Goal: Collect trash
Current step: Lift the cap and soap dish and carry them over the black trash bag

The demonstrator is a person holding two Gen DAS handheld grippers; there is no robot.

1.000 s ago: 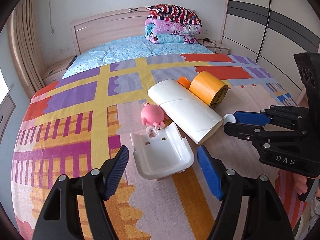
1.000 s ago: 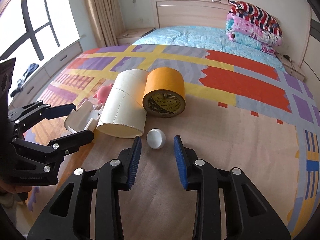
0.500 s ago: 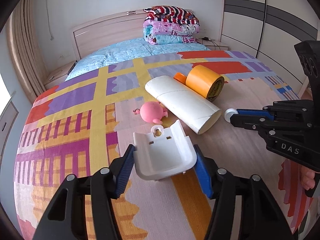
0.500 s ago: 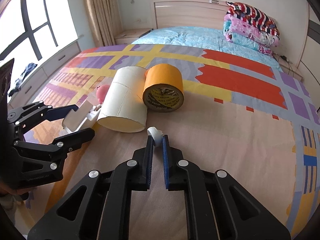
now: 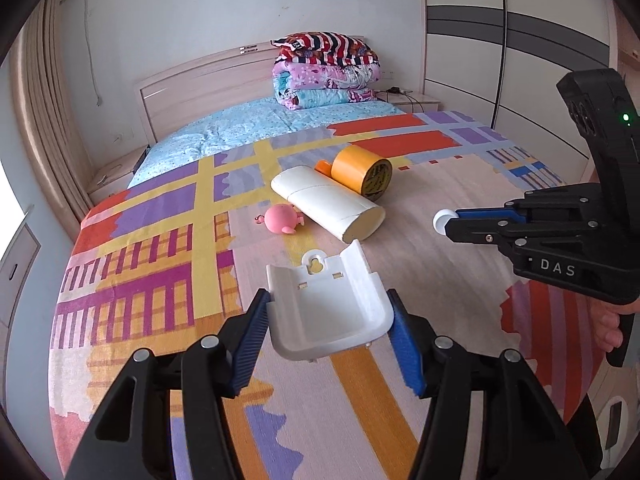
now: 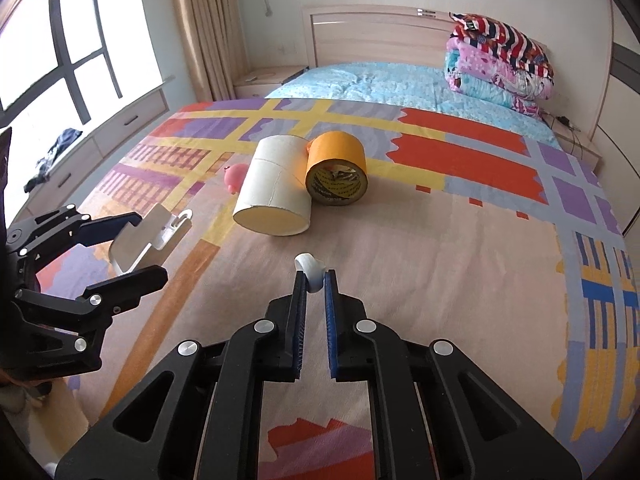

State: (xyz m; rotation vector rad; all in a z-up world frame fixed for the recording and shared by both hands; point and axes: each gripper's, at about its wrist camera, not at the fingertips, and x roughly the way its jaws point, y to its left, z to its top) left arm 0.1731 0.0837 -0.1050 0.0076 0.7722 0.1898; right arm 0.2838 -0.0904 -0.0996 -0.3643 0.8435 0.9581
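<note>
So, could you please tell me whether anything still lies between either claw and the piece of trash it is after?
Nothing visible does. The left claw is shut on the white plastic holder, and the right claw is shut on the small white cap. No bin shows in either view.

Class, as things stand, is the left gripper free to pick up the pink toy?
Probably not: the left gripper is shut on the white plastic shell. The pink toy lies unobstructed beyond it.
</note>
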